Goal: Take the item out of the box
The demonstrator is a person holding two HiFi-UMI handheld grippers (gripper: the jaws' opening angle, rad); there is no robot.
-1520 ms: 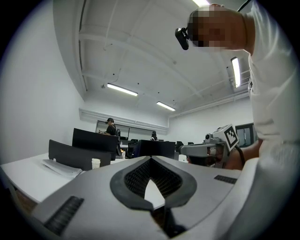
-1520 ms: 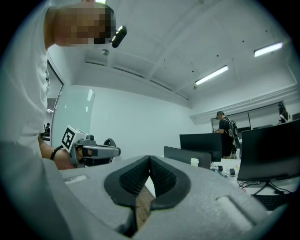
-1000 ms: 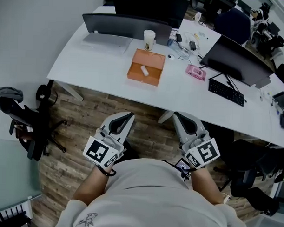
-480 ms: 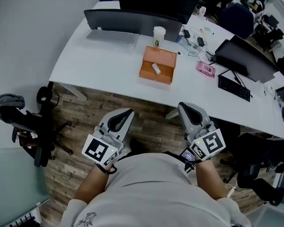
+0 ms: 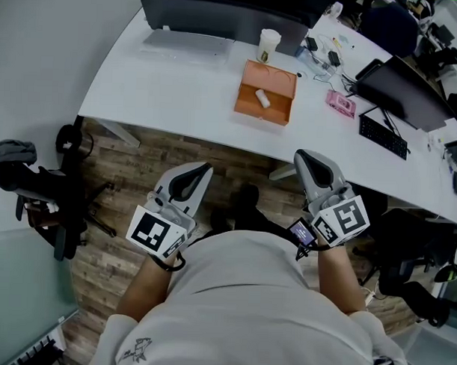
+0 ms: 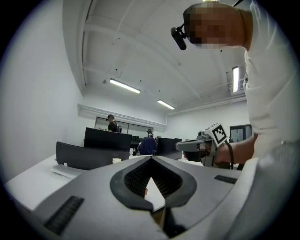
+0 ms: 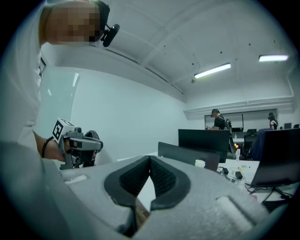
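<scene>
An open orange box lies on the white desk, and a small white cylinder-shaped item rests inside it. Both grippers hang over the wooden floor in front of the person's body, well short of the desk edge. The left gripper is shut and empty, its tips meeting. The right gripper is also shut with nothing held, its tips touching. Each gripper view shows the other one beside it: the right gripper and the left gripper.
A paper cup stands just behind the box, with dark monitors along the back. A pink object and a keyboard lie to the right. One office chair stands at the left, another at the right.
The desk and the orange box have slid down and right in the head view, so they look nearer. Both grippers stay shut and held low near the body.
</scene>
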